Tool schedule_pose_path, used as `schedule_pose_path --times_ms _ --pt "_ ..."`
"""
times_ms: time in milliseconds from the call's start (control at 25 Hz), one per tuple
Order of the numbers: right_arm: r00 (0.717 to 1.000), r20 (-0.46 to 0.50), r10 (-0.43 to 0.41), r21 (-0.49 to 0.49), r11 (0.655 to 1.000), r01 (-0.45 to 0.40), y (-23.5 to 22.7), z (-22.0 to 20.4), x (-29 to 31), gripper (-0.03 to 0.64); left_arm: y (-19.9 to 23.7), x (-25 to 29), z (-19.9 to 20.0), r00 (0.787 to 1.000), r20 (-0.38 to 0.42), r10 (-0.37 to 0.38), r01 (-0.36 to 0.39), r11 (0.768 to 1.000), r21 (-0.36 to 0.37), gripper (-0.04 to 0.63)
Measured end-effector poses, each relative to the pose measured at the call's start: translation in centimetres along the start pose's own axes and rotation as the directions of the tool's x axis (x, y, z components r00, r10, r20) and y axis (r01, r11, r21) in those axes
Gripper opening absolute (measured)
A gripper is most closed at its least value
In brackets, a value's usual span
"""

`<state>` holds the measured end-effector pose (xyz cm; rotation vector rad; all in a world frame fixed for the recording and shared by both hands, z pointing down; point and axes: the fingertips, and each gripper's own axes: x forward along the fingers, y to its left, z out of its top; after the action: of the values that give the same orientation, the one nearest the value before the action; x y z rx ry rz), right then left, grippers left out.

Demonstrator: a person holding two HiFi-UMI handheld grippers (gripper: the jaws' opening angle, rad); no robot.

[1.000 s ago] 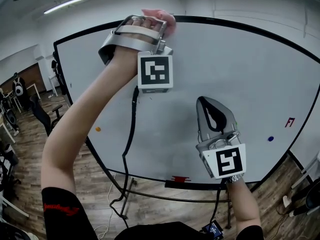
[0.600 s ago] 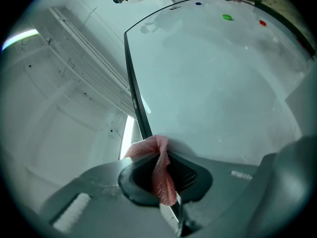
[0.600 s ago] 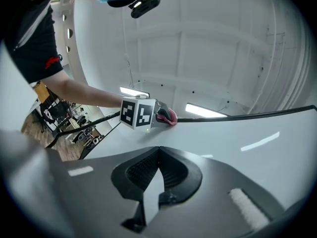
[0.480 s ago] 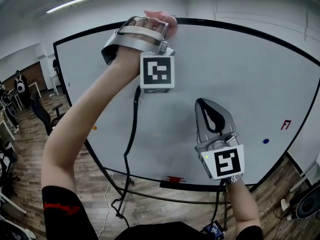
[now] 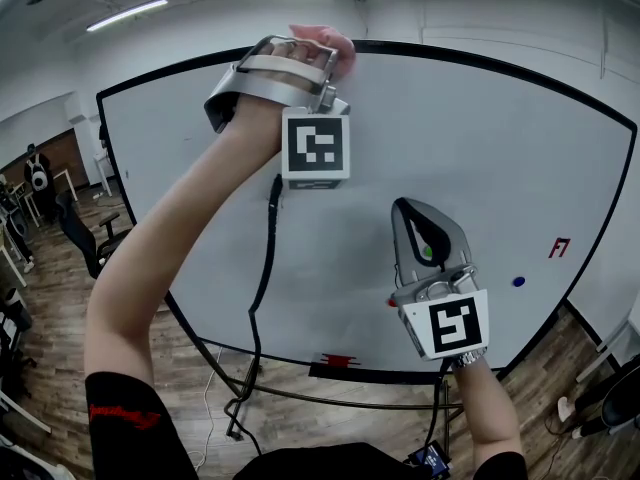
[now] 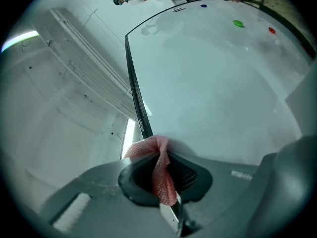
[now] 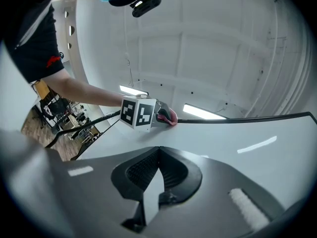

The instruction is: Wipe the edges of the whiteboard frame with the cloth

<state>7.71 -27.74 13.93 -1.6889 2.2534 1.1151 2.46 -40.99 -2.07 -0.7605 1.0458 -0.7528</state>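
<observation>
**Head view.** Your left tongs (image 5: 318, 56) are raised to the top of the whiteboard (image 5: 470, 138). They are closed on a pink cloth (image 5: 335, 43) that sits at the black frame (image 5: 500, 60) along the upper edge.

**Left gripper view.** The cloth (image 6: 159, 175) hangs pinched between the two jaws of the left tongs (image 6: 161, 157). Its upper fold is bunched against the frame (image 6: 132, 78). It appears to touch the frame, though the fold hides the exact contact.

**Edges.** From the cloth, the top edge runs on to the right as far as the upper right corner, with wall and ceiling behind it. To the left it reaches the upper left corner, then turns down the left side.

**Right tongs.** Your right tongs (image 5: 405, 208) stand lower and to the right, well apart from the left tongs, and point up over the board's face. In the right gripper view, the jaws of the right tongs (image 7: 158, 151) meet at the tips and hold nothing.

**Board face and surroundings.**
- The white face between the two tongs is bare.
- A green magnet (image 5: 427, 252) shows through the opening of the right tongs.
- A blue magnet (image 5: 518, 281) and a red mark (image 5: 558, 248) lie near the right edge.
- A black cable (image 5: 262, 268) hangs from below the left tongs' marker cube (image 5: 315, 146) toward the wooden floor (image 5: 200, 388).
</observation>
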Motion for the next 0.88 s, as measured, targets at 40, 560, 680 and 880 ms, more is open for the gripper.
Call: schedule_pose_path --times_ms 40,560,680,880 --pt "1.0 -0.001 0.001 -0.003 1.0 -0.001 -0.1 0.0 -0.2 0.002 0.1 0.0 0.4 1.0 0.008 0.003 -0.003 1.0 -0.006 0.024" --pt "0.999 -0.038 -0.019 -0.05 0.999 0.017 -3.3 -0.6 -2.9 0.002 1.2 0.4 3.8 1.0 0.014 0.005 -0.005 0.998 -0.056 0.023" --pt "0.999 -0.039 -0.016 -0.058 0.998 0.014 -3.7 -0.6 -3.2 0.002 1.0 0.3 4.8 0.999 0.054 -0.006 0.01 0.996 -0.088 0.024" --pt "0.999 -0.04 0.005 -0.064 0.998 -0.008 -3.9 -0.4 -3.3 0.002 1.9 0.3 4.9 1.0 0.019 0.022 -0.02 0.998 -0.06 0.024"
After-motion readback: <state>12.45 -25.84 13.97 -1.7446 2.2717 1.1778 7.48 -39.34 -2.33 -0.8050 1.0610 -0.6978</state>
